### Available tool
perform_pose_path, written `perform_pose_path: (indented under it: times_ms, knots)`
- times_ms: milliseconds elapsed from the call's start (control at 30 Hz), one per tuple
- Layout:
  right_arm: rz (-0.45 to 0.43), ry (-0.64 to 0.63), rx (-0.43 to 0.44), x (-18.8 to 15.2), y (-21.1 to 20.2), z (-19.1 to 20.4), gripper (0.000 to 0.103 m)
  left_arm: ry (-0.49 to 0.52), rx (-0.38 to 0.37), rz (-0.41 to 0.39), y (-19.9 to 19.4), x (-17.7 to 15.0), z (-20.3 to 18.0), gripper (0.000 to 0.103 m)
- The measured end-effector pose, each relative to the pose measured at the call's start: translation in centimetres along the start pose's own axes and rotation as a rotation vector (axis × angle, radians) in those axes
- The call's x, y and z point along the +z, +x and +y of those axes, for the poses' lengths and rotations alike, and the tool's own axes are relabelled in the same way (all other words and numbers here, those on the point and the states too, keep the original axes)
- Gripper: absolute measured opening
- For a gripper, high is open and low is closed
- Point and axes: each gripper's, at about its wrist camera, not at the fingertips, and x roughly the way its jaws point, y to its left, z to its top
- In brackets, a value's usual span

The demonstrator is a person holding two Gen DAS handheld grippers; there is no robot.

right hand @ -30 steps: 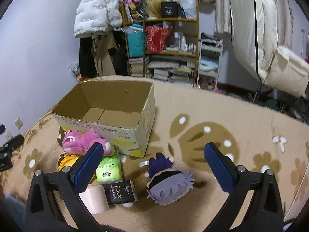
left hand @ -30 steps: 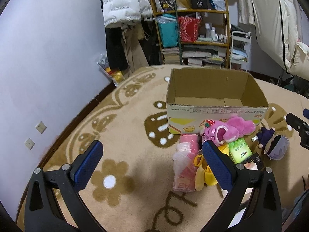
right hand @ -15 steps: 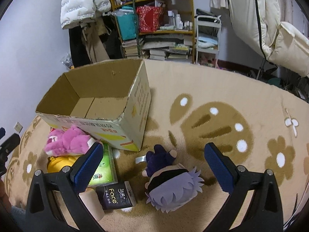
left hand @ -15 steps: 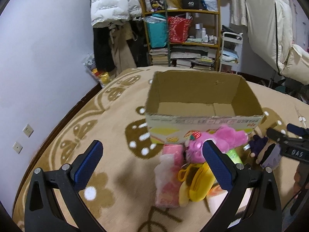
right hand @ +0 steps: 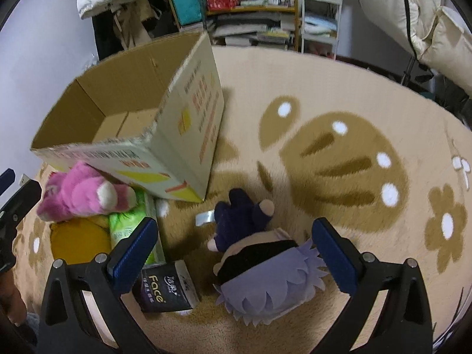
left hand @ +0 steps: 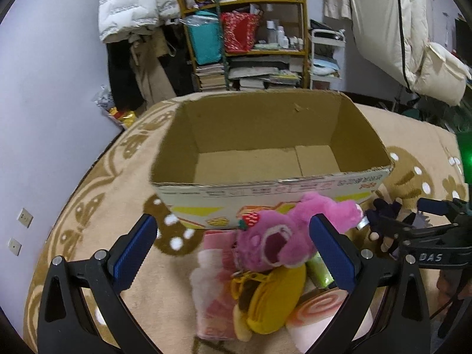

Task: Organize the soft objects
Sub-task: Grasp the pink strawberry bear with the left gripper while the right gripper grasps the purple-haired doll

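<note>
Pink plush bear (left hand: 283,236) lies between the spread left tool (left hand: 233,250); right tool (right hand: 236,250) spread over purple-haired doll (right hand: 265,283).

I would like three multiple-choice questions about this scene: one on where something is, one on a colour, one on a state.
1. Where does the pink plush lie?
A. inside the box
B. against the box front, on the pile
C. on the shelf

2. What colour is the hair of the doll by the right gripper?
A. pale purple
B. red
C. green

3. How is the box?
A. taped shut
B. open and full
C. open and empty

Answers:
1 B, it rests on the yellow toy outside the box.
2 A, lilac spikes show in the right wrist view.
3 C, only its bare floor shows.
</note>
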Motion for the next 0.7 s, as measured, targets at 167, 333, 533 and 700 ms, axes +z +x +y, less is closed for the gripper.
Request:
perform_pose_path:
  times_ms: [167,333,533,700]
  knots:
    - [0.059,-0.029,-0.017,-0.1,1.8,0.4,0.103,0.017,-0.013,0.032,1.0,-0.1,-1.2,0.102]
    - [0.079,-0.03,-0.037,-0.2,2.7,0.2,0.103,0.029,-0.033,0.071,2.3,-0.2,-2.1,0.102]
    - [0.104,-0.022,-0.08,-0.4,3.2,-0.3,0.095,0.034,-0.06,0.105,3.3,-0.4,-2.7,0.102]
    - [0.109,-0.019,-0.097,-0.5,3.4,-0.9,0.089,0.058,-0.052,0.132,4.0,-0.9,-3.5,0.102]
